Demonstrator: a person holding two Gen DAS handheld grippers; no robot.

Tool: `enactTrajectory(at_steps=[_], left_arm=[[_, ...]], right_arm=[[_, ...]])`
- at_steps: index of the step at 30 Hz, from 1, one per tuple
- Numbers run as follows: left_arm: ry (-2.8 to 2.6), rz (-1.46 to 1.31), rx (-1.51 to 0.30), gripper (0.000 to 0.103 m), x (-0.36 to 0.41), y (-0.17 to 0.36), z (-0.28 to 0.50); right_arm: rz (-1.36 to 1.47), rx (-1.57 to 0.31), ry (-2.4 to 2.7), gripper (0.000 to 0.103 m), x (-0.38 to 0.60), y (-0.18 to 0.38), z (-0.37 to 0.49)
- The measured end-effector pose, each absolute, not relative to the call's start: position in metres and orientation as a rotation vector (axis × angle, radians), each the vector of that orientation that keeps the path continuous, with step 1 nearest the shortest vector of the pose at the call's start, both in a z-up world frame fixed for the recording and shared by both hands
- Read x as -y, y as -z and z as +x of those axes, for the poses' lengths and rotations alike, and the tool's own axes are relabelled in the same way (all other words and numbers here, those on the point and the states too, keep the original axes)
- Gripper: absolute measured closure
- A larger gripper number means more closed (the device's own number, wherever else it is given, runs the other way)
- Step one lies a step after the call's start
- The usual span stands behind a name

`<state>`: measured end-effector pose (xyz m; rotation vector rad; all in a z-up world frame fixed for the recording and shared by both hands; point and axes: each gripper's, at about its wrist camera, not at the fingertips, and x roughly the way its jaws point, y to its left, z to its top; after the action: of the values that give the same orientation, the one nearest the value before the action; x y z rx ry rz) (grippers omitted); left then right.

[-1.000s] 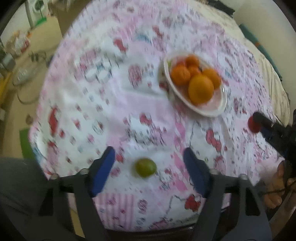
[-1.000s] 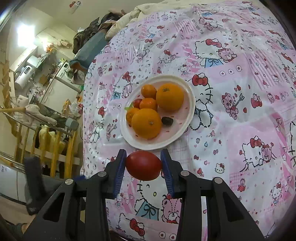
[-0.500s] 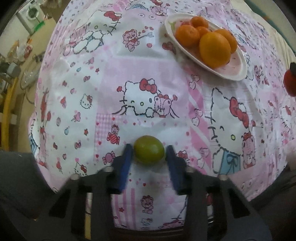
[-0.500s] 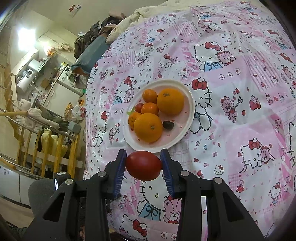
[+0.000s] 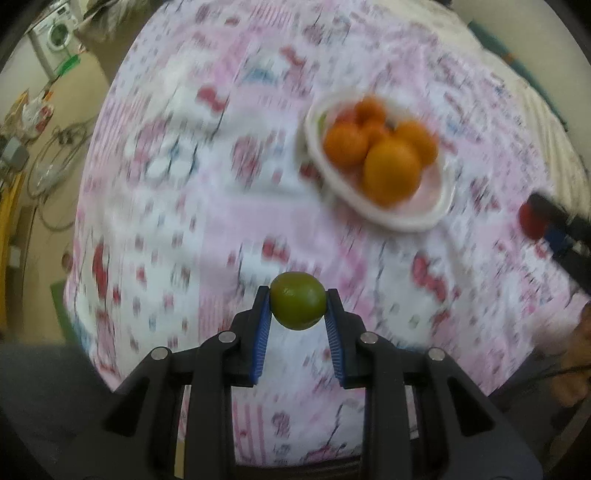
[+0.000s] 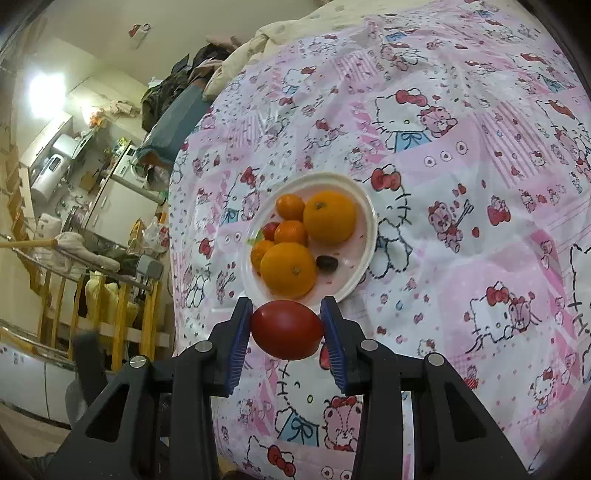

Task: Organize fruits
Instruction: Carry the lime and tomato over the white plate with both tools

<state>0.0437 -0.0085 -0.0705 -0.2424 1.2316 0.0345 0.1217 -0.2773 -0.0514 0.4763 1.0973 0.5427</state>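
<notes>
My left gripper (image 5: 298, 304) is shut on a small green fruit (image 5: 297, 305) and holds it above the pink patterned tablecloth (image 5: 184, 184). My right gripper (image 6: 287, 329) is shut on a red tomato (image 6: 287, 329), just short of the near rim of the white plate (image 6: 364, 206). The plate (image 5: 439, 214) holds several oranges (image 6: 289, 270), a small red fruit and a dark fruit (image 6: 326, 262). In the left wrist view the right gripper with the tomato (image 5: 530, 221) shows at the right edge.
The tablecloth (image 6: 461, 184) covers the whole table. Beyond the table's left edge are a yellow wooden rack (image 6: 122, 314), kitchen clutter and a washing machine (image 5: 55, 35). Bedding and clothes (image 6: 221, 66) lie at the far end.
My left gripper closed on the green fruit and lifted it off the cloth; the view has pulled back from the table. My right gripper has held the tomato near the plate throughout.
</notes>
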Motion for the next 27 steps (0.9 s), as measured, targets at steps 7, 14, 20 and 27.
enactTrajectory(at_steps=[7,14,20,27], left_arm=[[0.032,-0.328,-1.207,0.078,0.010,0.065,0.108],[0.043,-0.326,-1.245,0.078,0.020,0.085,0.153],[0.042,-0.352,-1.277,0.078,0.019,0.104,0.164],[0.059,-0.353,-1.286,0.078,0.022,0.111,0.167]], right_arm=[[0.460,-1.127,-0.501,0.063,0.277,0.059,0.148],[0.463,-1.179,-0.478,0.063,0.272,0.080,0.180],[0.409,-1.218,-0.467,0.063,0.257,0.096,0.199],[0.413,-1.261,-0.456,0.063,0.251,0.116,0.210]])
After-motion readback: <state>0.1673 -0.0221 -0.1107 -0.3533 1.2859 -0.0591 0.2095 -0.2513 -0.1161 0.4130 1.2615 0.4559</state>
